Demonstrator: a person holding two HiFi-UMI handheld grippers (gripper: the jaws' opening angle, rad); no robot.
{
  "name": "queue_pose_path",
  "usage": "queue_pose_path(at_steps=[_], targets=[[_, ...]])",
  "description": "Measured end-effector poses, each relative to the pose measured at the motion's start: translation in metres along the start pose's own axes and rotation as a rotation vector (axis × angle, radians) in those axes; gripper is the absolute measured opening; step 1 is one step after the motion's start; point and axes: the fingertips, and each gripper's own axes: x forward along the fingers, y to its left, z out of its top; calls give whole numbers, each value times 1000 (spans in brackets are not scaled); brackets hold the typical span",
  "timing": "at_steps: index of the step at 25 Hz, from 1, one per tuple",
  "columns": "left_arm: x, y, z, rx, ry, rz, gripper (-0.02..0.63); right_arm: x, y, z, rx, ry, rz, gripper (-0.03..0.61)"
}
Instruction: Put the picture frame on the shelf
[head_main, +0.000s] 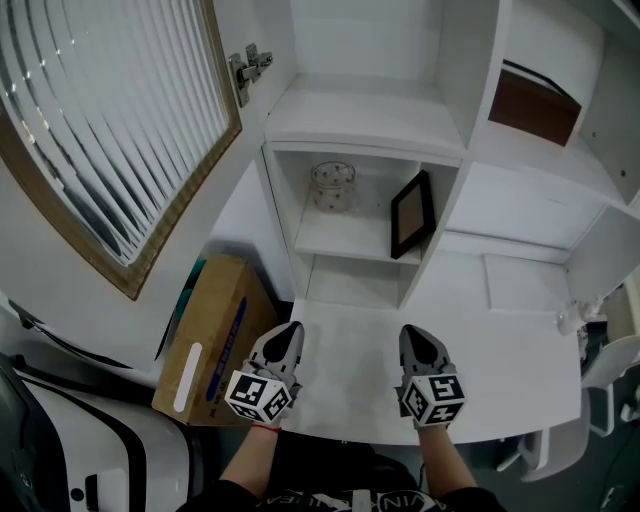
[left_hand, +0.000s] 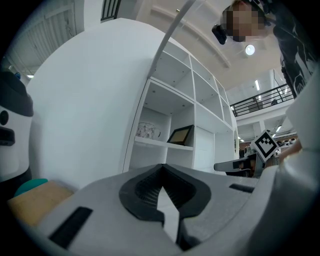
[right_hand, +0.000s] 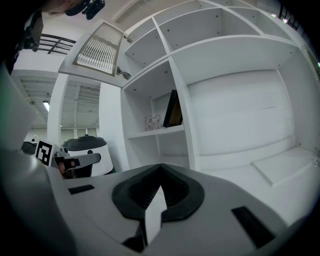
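Picture frame (head_main: 412, 214) sits on the shelf (head_main: 340, 240), mid cubby, near a glass jar (head_main: 333, 186). It leans on the right divider, long axis approx upright, face turned out & left. Task looks done, nothing left to place. Left gripper (head_main: 290, 330) & right gripper (head_main: 413, 333): jaws together, empty, low over the desk (head_main: 510, 390), well apart from it.

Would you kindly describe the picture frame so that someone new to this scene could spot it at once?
Start at the white shelf unit and find its narrow left compartment, whose shelf board holds two things. The picture frame leans against the compartment's right wall; unlike the clear glass jar left of it, it is flat, rectangular and dark-edged.
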Motion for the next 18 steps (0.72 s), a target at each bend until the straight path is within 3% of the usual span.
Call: queue_pose_path(at_steps=[18], targets=[[1, 0, 0, 0, 2, 7, 3, 1, -5, 2, 15, -4, -7, 5]])
